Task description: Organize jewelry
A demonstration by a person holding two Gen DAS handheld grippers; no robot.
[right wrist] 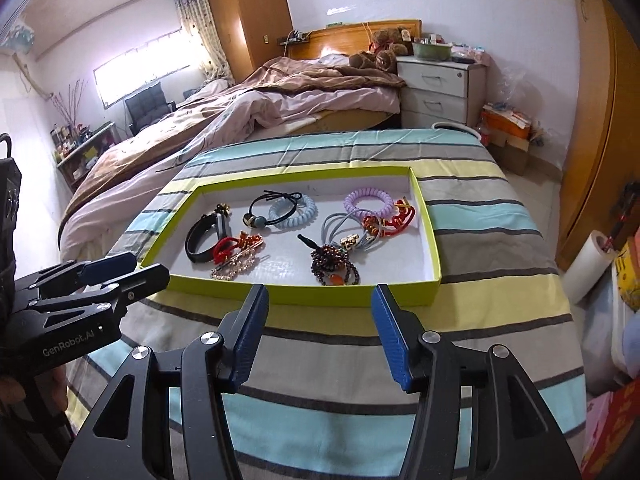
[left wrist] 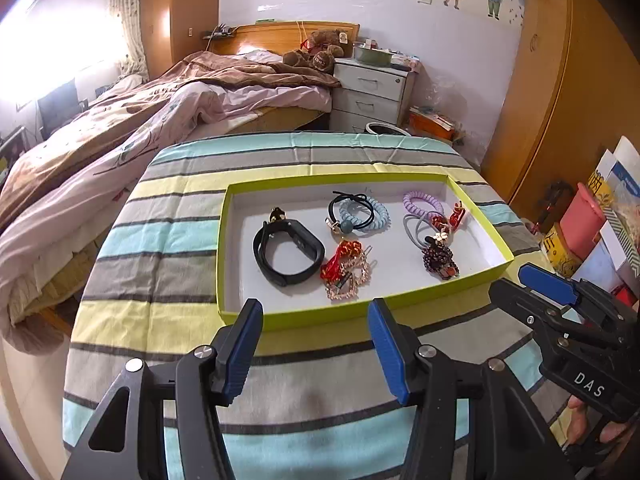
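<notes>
A shallow lime-green box (left wrist: 352, 314) (right wrist: 304, 296) with a white floor lies on the striped cloth. In it are a black wristband (left wrist: 288, 252) (right wrist: 200, 236), a red cord with a gold hair clip (left wrist: 346, 270) (right wrist: 236, 254), a black tie on a blue coil tie (left wrist: 360, 212) (right wrist: 292, 208), a purple coil tie (left wrist: 422, 202) (right wrist: 370, 202), grey ties with red cord (left wrist: 436, 222) (right wrist: 384, 224), and a dark beaded bracelet (left wrist: 440, 260) (right wrist: 334, 262). My left gripper (left wrist: 316, 344) and right gripper (right wrist: 320, 328) are both open and empty, just short of the box's near wall.
The box sits on a table covered in blue, grey and yellow striped cloth (left wrist: 280, 400) (right wrist: 480, 240). A bed (left wrist: 120, 128) lies behind and to the left, white drawers (left wrist: 372, 92) at the back. Boxes and bags (left wrist: 592, 224) stand on the floor at right.
</notes>
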